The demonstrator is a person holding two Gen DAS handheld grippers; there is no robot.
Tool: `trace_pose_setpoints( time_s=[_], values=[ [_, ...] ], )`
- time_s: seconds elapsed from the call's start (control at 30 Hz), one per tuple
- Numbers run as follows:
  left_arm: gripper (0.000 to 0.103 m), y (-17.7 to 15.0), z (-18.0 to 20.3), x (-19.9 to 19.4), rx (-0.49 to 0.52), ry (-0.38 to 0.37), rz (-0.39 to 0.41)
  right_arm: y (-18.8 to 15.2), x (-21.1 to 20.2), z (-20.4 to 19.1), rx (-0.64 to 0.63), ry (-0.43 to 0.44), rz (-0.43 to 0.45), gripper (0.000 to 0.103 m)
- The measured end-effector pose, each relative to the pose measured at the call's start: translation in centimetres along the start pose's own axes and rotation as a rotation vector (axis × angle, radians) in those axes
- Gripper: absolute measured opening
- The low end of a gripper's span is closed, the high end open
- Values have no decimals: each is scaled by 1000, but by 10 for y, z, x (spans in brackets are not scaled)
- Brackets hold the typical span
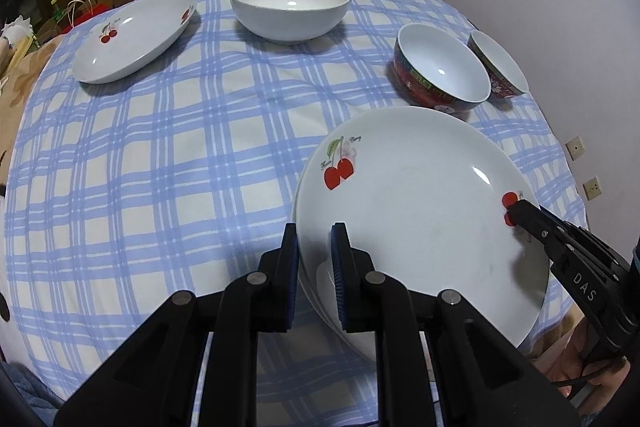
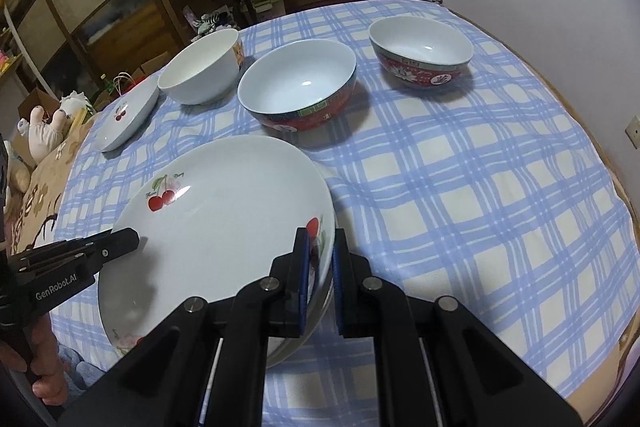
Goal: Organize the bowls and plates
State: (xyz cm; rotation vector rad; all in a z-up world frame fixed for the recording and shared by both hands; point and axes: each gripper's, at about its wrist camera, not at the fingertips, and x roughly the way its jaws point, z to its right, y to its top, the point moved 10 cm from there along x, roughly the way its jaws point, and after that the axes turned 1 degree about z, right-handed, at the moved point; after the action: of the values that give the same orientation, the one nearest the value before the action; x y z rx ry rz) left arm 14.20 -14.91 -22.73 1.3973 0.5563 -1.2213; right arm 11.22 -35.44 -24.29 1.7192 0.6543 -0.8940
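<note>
Both tools are clenched on one cherry plate (image 1: 420, 211): left tool (image 1: 314, 247) on its near-left rim, right tool (image 2: 320, 251) on the opposite rim. I judge I'm carrying it low over the checked desk (image 1: 160, 167), perhaps above a second plate, though that's hard to tell. Next: set it level on the far cherry plate (image 1: 132, 39). The white bowl (image 1: 290, 3) and two red bowls (image 2: 300, 87) (image 2: 420, 55) crowd the path.

Both wrist cams sit close, pitched down across the tabletop (image 1: 120, 187): left from the cherry plate's (image 1: 420, 207) left rim, right from its right rim, sharing plate and bowls.
</note>
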Motion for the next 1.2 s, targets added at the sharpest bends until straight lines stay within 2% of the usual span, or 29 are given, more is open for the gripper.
trace_pose_setpoints(
  time_s=[1.2],
  values=[
    [15, -4, -5, 15, 1, 37, -50, -7, 14, 0, -19, -28, -42, 12]
  ],
)
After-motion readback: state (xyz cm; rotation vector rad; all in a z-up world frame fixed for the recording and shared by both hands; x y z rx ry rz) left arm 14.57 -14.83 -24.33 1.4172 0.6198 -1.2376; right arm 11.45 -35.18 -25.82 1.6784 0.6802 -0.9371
